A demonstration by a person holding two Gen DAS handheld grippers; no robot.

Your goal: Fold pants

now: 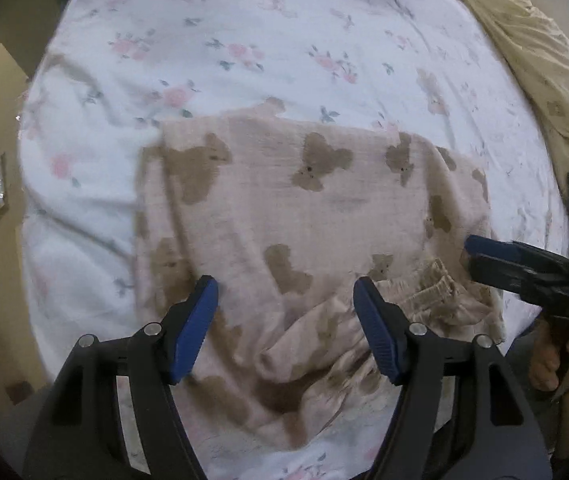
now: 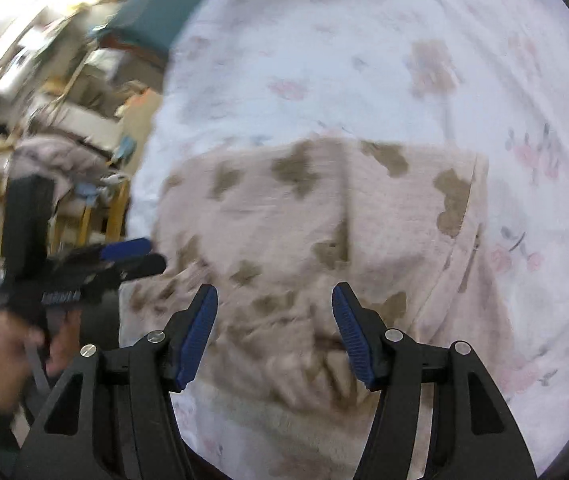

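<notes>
Pants (image 1: 284, 216), pale pink with brown bear print, lie on the bed's floral sheet (image 1: 244, 40), partly folded into a rough rectangle; the gathered waistband (image 1: 436, 284) is bunched at the near right edge. Left hand-held gripper (image 1: 286, 300): jaws wide apart, nothing between them, poised over the near fabric. Right hand-held gripper (image 2: 275, 306): jaws also wide, empty, over the crumpled near edge. Risks, judged from this layout: at the left, loose layers near the left hand-held gripper could separate if only the top ply is pinched, and the fold would slide open; in the middle, the soft wrinkled fabric may drag and skew the far edge; at the right, the bunched waistband could catch a finger and pull the stack askew, or the sheet itself could be pinched along with the cloth. Hard to make out: the right wrist view is motion-blurred, so layer count and the centre crease are uncertain; the leg ends are not identifiable; the near hem is hidden under both gripper bodies; the beige bedding (image 1: 532, 52) at far right is cut off.
</notes>
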